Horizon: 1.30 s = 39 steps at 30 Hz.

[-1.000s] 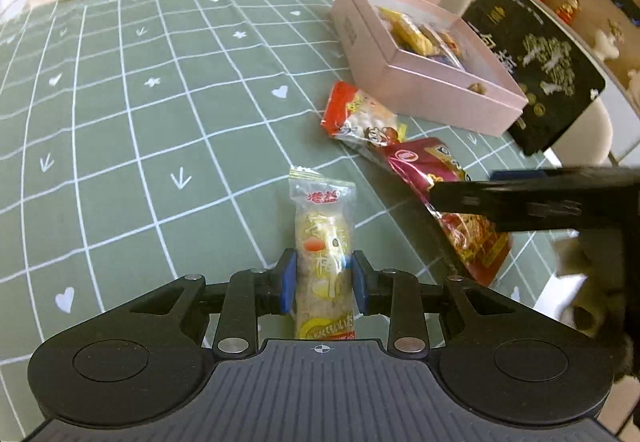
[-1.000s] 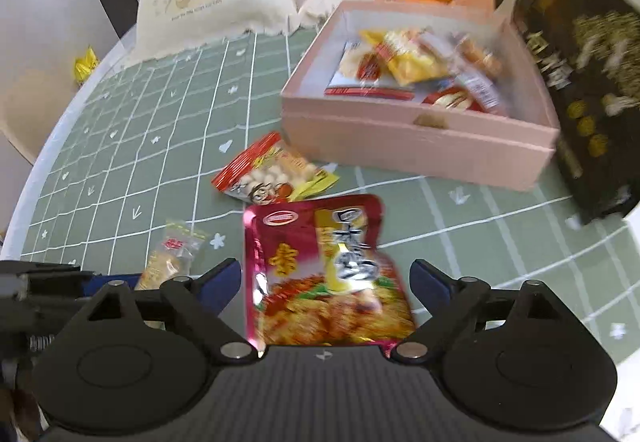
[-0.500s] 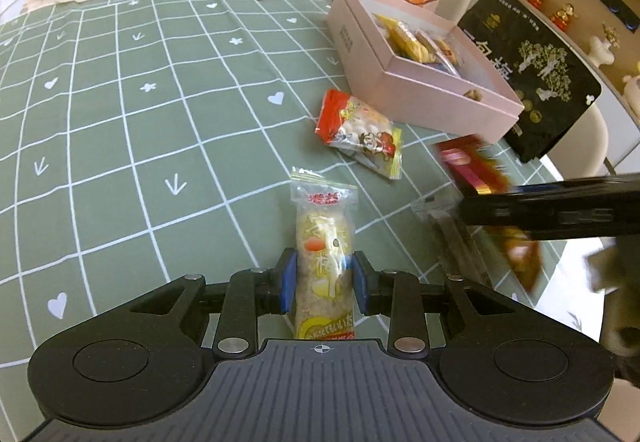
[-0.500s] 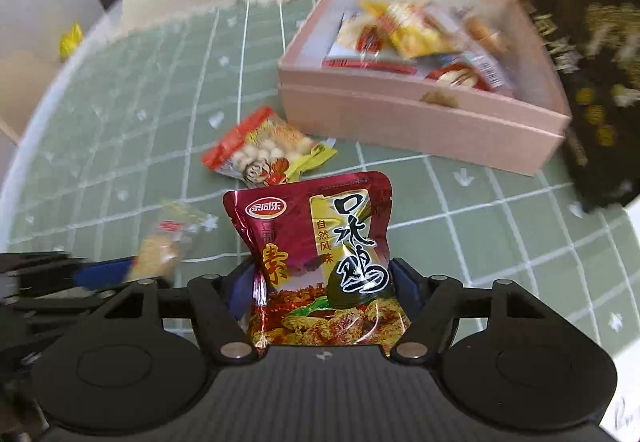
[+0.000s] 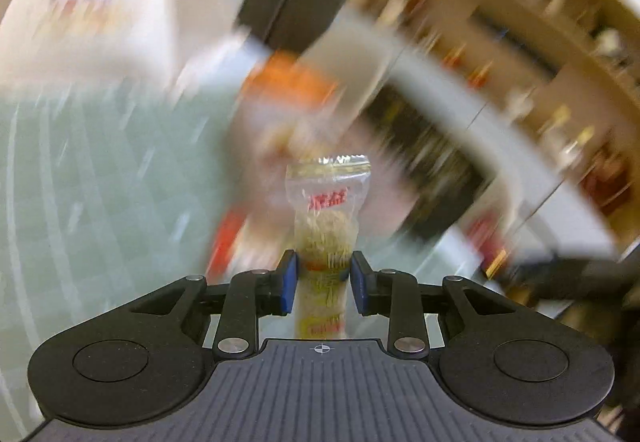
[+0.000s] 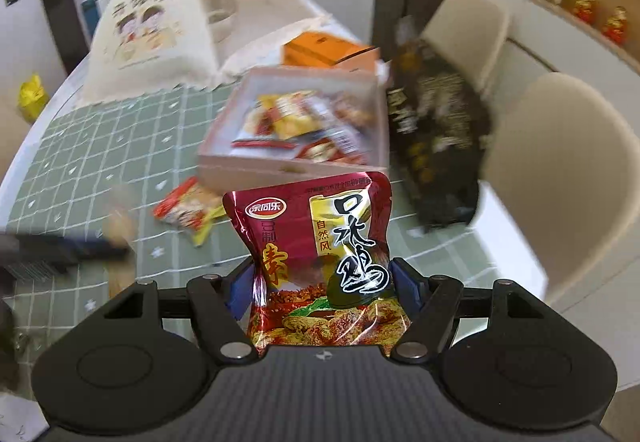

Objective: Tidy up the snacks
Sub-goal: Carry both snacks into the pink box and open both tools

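In the left wrist view, heavily blurred, the left gripper (image 5: 323, 278) is clamped on a clear noodle-snack packet (image 5: 325, 238) that stands upright between the blue pads, clear of the table; I judge it best carried level and let go only once it is over the box (a blurred pale shape ahead may be that box, though I cannot tell). In the right wrist view the right gripper (image 6: 322, 288) pinches the red snack pouch (image 6: 320, 262) at its waist, held above the near edge of the green checked table (image 6: 120, 146). The pink box (image 6: 288, 166) ahead near the far right edge holds several packets already, so the pouch should go in flat, while one orange packet (image 6: 188, 208) lies on the cloth just beside the box's near left corner.
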Each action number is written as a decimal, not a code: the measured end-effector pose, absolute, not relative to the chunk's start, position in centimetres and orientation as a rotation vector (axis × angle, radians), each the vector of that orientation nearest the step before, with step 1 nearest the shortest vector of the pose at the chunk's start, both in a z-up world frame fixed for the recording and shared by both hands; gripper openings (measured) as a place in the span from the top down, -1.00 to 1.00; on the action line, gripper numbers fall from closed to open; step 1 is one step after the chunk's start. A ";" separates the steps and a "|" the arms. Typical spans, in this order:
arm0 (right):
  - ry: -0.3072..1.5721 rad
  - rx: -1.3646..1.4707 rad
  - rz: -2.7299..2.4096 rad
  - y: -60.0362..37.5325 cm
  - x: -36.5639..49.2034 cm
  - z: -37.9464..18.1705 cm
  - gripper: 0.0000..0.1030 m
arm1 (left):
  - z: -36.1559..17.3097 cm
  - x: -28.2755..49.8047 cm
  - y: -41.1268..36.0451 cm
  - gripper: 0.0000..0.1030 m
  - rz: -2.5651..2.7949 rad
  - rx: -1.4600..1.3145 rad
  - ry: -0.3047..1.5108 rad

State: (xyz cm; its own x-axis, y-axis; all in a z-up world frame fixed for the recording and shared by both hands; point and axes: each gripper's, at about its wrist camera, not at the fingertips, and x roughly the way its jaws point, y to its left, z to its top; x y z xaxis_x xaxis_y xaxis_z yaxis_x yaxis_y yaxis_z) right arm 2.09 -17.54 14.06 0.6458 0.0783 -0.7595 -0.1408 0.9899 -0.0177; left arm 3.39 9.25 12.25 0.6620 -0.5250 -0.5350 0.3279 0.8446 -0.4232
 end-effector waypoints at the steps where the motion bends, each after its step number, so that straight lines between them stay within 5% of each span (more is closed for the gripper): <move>1: 0.860 -0.067 0.112 -18.3 2.3 14.2 -0.37 | 14.2 4.4 8.6 0.37 -0.508 -0.301 0.647; 5: 0.858 -0.023 0.079 -19.9 3.7 14.0 -0.37 | 17.9 10.3 5.8 0.33 -0.553 -0.298 0.550; 10: 0.847 -0.023 0.114 -19.4 5.0 14.2 -0.37 | 14.8 18.2 4.1 0.32 -0.503 -0.342 0.727; 22: 0.745 0.003 0.203 -20.7 9.9 18.5 -0.39 | 5.9 12.8 12.0 0.32 -0.275 -0.521 0.909; 24: 0.692 0.017 0.239 -19.3 13.6 20.0 -0.78 | 6.0 12.6 12.5 0.32 -0.246 -0.505 0.903; 26: 0.691 -0.007 0.249 -17.7 17.1 20.2 -0.86 | 6.2 12.7 12.8 0.32 -0.232 -0.470 0.901; 39: 0.997 -0.095 0.256 -17.6 11.0 9.1 -0.85 | 2.1 14.4 8.7 0.33 -0.343 -0.380 1.009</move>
